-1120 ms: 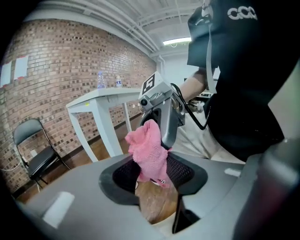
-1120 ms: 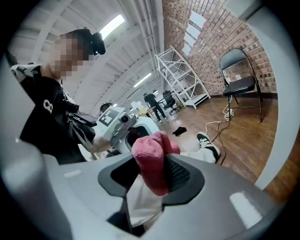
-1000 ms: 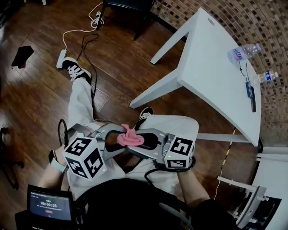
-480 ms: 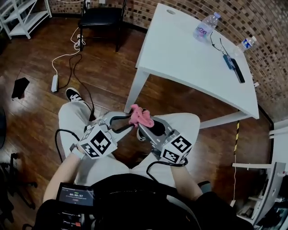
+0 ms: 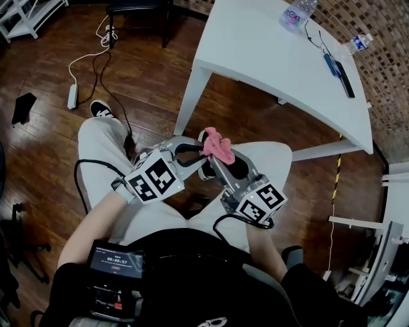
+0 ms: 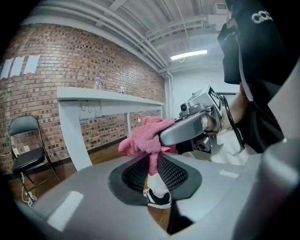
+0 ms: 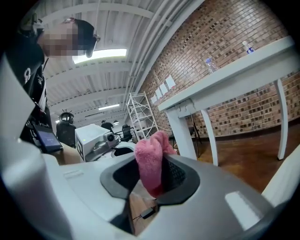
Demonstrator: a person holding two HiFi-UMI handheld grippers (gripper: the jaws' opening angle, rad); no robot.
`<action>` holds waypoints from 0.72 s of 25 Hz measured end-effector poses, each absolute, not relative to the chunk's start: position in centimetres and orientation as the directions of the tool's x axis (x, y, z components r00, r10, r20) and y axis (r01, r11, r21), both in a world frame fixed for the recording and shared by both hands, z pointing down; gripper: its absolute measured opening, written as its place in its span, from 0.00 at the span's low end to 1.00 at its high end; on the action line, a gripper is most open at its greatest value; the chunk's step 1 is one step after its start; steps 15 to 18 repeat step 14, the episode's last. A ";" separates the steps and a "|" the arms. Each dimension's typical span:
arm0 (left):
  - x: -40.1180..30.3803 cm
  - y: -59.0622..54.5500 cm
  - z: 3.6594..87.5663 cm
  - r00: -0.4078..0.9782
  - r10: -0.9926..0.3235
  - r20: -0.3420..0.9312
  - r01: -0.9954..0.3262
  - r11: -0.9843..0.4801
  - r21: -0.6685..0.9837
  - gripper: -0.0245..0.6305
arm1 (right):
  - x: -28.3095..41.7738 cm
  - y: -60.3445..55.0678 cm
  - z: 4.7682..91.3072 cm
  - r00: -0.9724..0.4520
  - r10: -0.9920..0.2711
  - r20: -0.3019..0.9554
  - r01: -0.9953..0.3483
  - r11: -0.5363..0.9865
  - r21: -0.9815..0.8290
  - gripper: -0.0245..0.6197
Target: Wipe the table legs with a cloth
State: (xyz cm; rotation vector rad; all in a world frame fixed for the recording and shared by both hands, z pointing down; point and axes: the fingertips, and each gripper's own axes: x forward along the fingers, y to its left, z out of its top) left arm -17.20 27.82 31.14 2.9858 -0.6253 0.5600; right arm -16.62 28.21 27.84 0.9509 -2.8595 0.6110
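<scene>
While right tongs (image 5: 215, 154) clamp pink cloth (image 5: 216, 145), table leg (image 5: 187, 102) stands apart ahead.

The place reads as a loft-style office or lab workspace. It has exposed brick walls (image 6: 70, 61), a dark wooden floor (image 5: 45, 147) and bare ceiling pipes (image 6: 154, 28) with a strip light (image 6: 189, 55). There is a plain white surface (image 5: 268, 57), a black folding chair (image 6: 26, 150), white metal shelving (image 5: 30, 20) and a power strip (image 5: 72, 96) on the floor.

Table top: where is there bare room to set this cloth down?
Bare: the near half of the table top, from its near-left corner along the front edge. Crowded: the far side by the brick wall, with a large bottle, small bottle, cable and dark flat device.
</scene>
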 end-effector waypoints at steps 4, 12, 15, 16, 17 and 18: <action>-14.8 28.8 31.5 0.859 -0.372 0.352 -0.406 -0.913 0.026 0.13 | -13.9 29.5 28.2 -0.796 -0.558 0.234 -0.604 0.720 -0.342 0.18; -14.6 28.2 32.5 0.843 -0.366 0.394 -0.415 -0.909 0.042 0.13 | -14.1 28.4 29.1 -0.815 -0.532 0.230 -0.579 0.730 -0.364 0.18; -15.5 28.2 32.2 0.836 -0.367 0.407 -0.420 -0.907 0.044 0.13 | -15.1 28.2 28.8 -0.823 -0.518 0.233 -0.568 0.733 -0.375 0.18; -15.5 28.2 32.2 0.836 -0.367 0.407 -0.420 -0.907 0.044 0.13 | -15.1 28.2 28.8 -0.823 -0.518 0.233 -0.568 0.733 -0.375 0.18; -15.5 28.2 32.2 0.836 -0.367 0.407 -0.420 -0.907 0.044 0.13 | -15.1 28.2 28.8 -0.823 -0.518 0.233 -0.568 0.733 -0.375 0.18; -15.5 28.2 32.2 0.836 -0.367 0.407 -0.420 -0.907 0.044 0.13 | -15.1 28.2 28.8 -0.823 -0.518 0.233 -0.568 0.733 -0.375 0.18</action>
